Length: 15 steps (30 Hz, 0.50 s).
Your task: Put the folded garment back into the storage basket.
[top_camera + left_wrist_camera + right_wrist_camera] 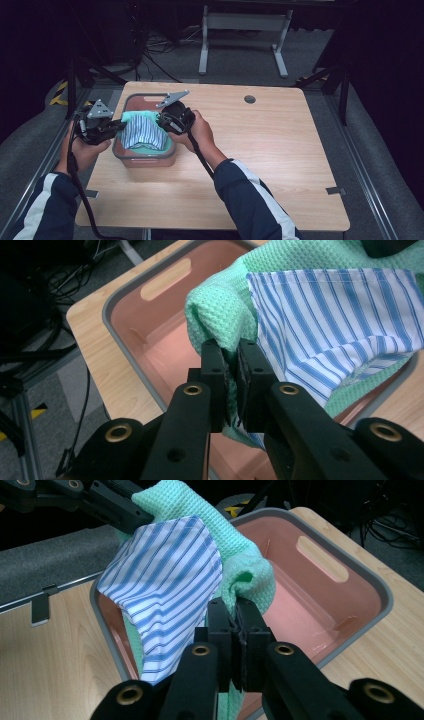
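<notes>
A green waffle-weave cloth with a blue-and-white striped panel (142,131) hangs stretched over a pink bin with a grey rim (131,98). My left gripper (119,127) is shut on the cloth's left corner; in the left gripper view (233,367) the green fabric (220,315) is pinched between the pads. My right gripper (161,120) is shut on the opposite corner; in the right gripper view (236,617) the green edge (250,580) bunches above its closed jaws. The striped panel (165,575) sags into the bin (350,570).
The bin stands on a light wooden table (260,150) near its far left corner. A round cable hole (250,99) lies at the table's far edge. A white stand's legs (242,30) rise behind the table. Metal rails (360,165) run beside it.
</notes>
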Motion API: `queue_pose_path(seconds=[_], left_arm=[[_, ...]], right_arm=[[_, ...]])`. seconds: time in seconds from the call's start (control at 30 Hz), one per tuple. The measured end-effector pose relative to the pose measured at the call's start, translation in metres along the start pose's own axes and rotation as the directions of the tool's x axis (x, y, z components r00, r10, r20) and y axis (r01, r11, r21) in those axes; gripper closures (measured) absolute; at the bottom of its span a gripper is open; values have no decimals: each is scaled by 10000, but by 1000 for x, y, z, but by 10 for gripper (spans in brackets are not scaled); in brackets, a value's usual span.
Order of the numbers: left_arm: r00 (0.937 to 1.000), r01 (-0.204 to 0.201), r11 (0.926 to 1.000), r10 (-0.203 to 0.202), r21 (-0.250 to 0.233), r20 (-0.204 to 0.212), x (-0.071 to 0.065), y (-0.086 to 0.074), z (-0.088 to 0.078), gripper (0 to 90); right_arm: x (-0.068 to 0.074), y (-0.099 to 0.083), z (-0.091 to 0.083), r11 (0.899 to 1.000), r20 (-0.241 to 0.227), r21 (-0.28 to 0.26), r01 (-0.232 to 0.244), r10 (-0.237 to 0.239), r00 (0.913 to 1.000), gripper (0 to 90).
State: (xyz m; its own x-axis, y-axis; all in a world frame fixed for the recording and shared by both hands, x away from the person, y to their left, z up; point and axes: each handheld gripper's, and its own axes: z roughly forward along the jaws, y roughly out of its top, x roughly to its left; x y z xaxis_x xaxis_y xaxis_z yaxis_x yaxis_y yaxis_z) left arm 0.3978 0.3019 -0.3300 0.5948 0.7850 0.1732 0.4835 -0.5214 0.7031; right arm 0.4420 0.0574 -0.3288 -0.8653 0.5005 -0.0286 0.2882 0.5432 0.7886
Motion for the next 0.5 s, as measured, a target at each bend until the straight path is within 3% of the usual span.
queue_pose_path(seconds=[0.23, 0.5], left_arm=[[9998, 123, 9991, -130, 416, 158, 0, -3, 22, 836], [9994, 331, 9954, -334, 896, 19, 1, -10, 43, 834]], right_arm=[[-1, -10, 19, 9992, -125, 388, -84, 89, 9999, 873], [-9, -21, 30, 9973, 70, 699, -240, 235, 9997, 870]])
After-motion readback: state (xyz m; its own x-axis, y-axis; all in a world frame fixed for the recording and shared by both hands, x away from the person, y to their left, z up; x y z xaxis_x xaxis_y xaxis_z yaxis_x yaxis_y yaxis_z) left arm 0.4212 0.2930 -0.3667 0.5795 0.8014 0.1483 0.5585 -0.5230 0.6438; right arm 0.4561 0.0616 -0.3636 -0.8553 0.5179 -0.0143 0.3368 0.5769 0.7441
